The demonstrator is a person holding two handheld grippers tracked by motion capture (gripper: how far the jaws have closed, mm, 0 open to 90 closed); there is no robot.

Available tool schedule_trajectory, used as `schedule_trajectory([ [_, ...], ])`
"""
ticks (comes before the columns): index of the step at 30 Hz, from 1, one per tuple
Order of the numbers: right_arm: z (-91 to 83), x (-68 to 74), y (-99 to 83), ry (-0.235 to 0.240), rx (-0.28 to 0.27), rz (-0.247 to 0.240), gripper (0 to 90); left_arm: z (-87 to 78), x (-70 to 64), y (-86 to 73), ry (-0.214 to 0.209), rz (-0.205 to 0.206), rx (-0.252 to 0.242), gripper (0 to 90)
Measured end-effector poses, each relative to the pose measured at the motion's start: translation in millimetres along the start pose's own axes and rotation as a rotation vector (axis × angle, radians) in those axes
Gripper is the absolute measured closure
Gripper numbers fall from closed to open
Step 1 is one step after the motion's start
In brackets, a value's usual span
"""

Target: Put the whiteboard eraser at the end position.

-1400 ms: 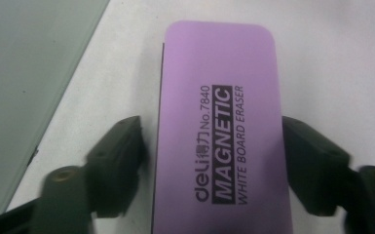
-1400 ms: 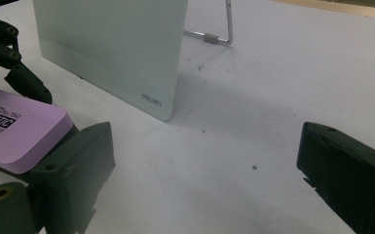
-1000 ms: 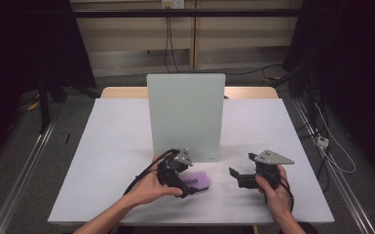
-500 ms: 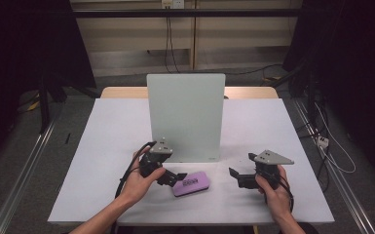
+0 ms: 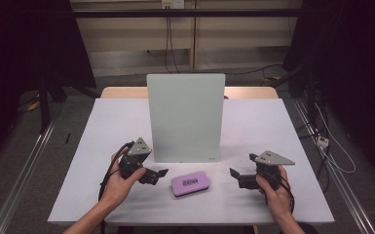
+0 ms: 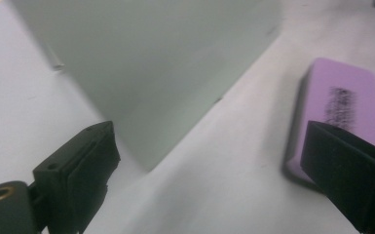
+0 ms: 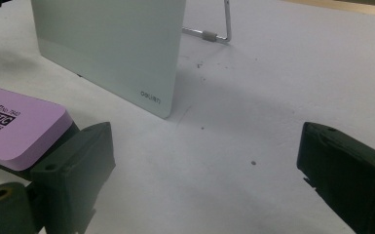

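Note:
A purple eraser with a black label lies flat on the white table, just in front of an upright pale green board. My left gripper stands open a little to the eraser's left, jaws pointing at it. In the left gripper view the eraser sits beyond the right jaw and the board rises ahead. My right gripper is open to the eraser's right with nothing between its jaws. The right gripper view has the eraser at far left, below the board.
A metal wire stand props the board from behind. Bare table lies on both sides of the board and along the front edge. Dark floor, rails and cables surround the table.
My left gripper was over the eraser one second ago and has drawn back to the left, leaving the eraser flat on the table. The right gripper has stayed in place.

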State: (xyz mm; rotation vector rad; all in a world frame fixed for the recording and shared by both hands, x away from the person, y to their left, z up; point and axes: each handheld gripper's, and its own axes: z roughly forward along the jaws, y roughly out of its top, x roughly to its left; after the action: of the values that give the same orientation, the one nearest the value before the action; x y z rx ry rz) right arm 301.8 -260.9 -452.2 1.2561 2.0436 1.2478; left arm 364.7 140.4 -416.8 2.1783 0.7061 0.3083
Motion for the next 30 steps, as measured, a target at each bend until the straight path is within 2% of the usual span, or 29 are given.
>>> schedule_trajectory([
  [6, 0.0, 0.2, -0.2, -0.002, 0.000, 0.001, 7.1, -12.9, 12.3, -10.9, 0.020, -0.063, -0.041, 5.9],
  [15, -0.5, 0.0, -0.4, -0.004, 0.002, 0.005, 7.1, -31.6, 23.0, -23.9, 0.070, -0.106, -0.069, 5.7],
  [17, -0.6, -0.2, -0.5, -0.006, 0.002, 0.006, 7.1, -34.8, 25.2, -28.6, 0.075, -0.126, -0.084, 5.5],
  [19, -0.6, -0.3, -0.6, -0.005, 0.003, 0.004, 7.1, -37.5, 28.4, -33.1, 0.071, -0.172, -0.092, 5.4],
  [20, -0.6, -0.2, -0.6, -0.005, 0.003, 0.004, 7.1, -38.5, 29.6, -35.6, 0.074, -0.181, -0.103, 5.4],
  [22, -0.7, 0.0, -0.7, -0.005, 0.003, 0.005, 7.1, -40.8, 31.8, -39.6, 0.086, -0.176, -0.101, 5.2],
  [30, -1.6, -0.8, -1.7, -0.012, 0.005, 0.007, 7.1, -46.9, 33.3, -56.8, 0.107, -0.212, -0.130, 5.2],
])
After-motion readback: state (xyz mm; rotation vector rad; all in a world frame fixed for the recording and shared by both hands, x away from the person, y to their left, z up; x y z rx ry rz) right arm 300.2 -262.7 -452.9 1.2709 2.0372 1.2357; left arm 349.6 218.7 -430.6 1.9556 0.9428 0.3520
